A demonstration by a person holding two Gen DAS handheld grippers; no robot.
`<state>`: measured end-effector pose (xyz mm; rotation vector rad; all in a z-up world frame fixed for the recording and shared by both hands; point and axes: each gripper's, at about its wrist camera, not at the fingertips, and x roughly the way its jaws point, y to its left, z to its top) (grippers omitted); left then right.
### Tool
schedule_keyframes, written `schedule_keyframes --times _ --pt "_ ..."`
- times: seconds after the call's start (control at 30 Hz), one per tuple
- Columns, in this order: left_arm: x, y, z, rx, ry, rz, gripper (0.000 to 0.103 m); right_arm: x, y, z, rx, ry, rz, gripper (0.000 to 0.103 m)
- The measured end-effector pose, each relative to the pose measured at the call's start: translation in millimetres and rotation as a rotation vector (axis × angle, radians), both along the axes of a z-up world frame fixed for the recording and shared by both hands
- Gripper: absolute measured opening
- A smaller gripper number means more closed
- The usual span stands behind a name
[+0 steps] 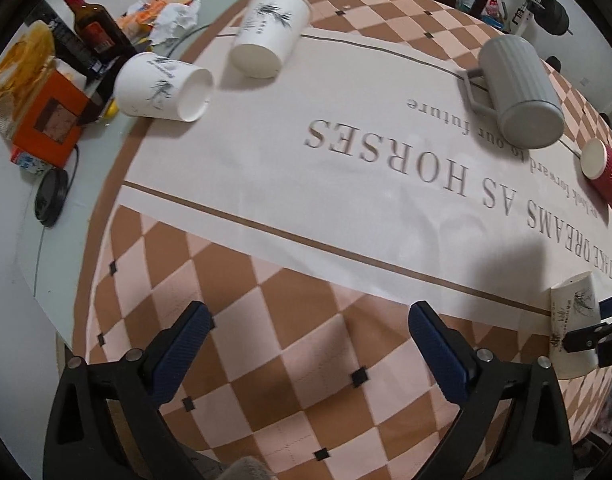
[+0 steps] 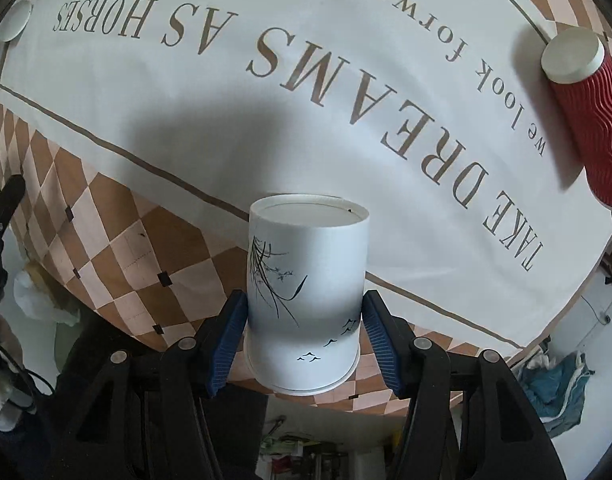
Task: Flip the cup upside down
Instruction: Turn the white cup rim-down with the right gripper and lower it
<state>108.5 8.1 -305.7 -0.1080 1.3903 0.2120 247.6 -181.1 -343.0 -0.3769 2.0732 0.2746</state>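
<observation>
Blue-padded fingers [image 2: 230, 332] of the right gripper [image 2: 304, 320] clamp a white paper cup [image 2: 306, 280] printed with ink grass and birds, one pad on each side of its wall near the wide rim. That cup is held bottom-up, its recessed base facing away from the camera and its rim nearest the lens, above the near edge of the checkered tablecloth [image 2: 118, 248]; whether the rim touches the cloth cannot be told. From the left wrist view the same cup [image 1: 573, 320] shows at the far right, pinched by the black gripper fingers.

Five cups in all appear across the two views. Three are white paper cups with ink drawings: the gripped one, and two across the cloth on the left, one [image 1: 164, 87] and the other [image 1: 270, 34] both showing their bases toward the lens. One grey ribbed mug [image 1: 517, 92] with a handle stands base-up beside the word HORSES. One red corrugated paper cup [image 2: 585, 120] also shows its pale base.

Left gripper [image 1: 306, 320] hangs spread wide, holding nothing, both blue pads apart above the brown-and-pink diamonds.

Beyond the cloth sit a brown bottle [image 1: 92, 26], an orange box [image 1: 50, 120] and crumpled paper [image 1: 174, 18].
</observation>
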Motion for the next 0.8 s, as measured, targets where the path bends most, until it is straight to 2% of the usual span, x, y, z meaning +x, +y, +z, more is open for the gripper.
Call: schedule_keyframes --times 0.07,0.13,0.17,0.2,0.3,0.37,0.43,0.5,0.63,0.73,0.8 --pt "2 -5 0 -0.005 0.007 -0.009 0.102 -1 -2 -1 0.001 0.007 -0.018 0.065" --pt "3 -10 2 -0.018 0.007 -0.018 0.102 -1 -5 0 0.001 0.014 -0.024 0.087" --pt "3 -11 3 -0.016 0.008 -0.019 0.102 0 -6 4 0.015 -0.003 -0.025 0.09" --pt "4 -13 4 -0.016 0.008 -0.02 0.102 -12 -14 2 0.025 -0.025 -0.024 0.09" --pt "6 -16 8 0.006 -0.002 -0.01 0.102 -15 -13 9 0.083 -0.085 -0.048 0.09" --pt "8 -19 8 0.022 0.008 -0.013 0.102 -16 -17 9 0.095 -0.114 -0.053 0.089" --pt "10 -24 6 0.038 0.023 -0.02 0.102 -20 -17 8 0.115 -0.139 -0.051 0.071" --pt "11 -27 5 0.032 0.029 -0.024 0.102 -23 -16 4 0.141 -0.147 -0.071 0.064" --pt "11 -34 4 0.013 0.043 -0.025 0.102 -24 -28 15 0.214 -0.226 -0.15 0.063" --pt "12 -34 2 -0.012 0.052 -0.005 0.102 -21 -36 36 0.274 -0.362 -0.216 0.062" --pt "13 -36 1 -0.018 0.06 0.005 0.102 -22 -38 53 0.288 -0.513 -0.231 0.062"
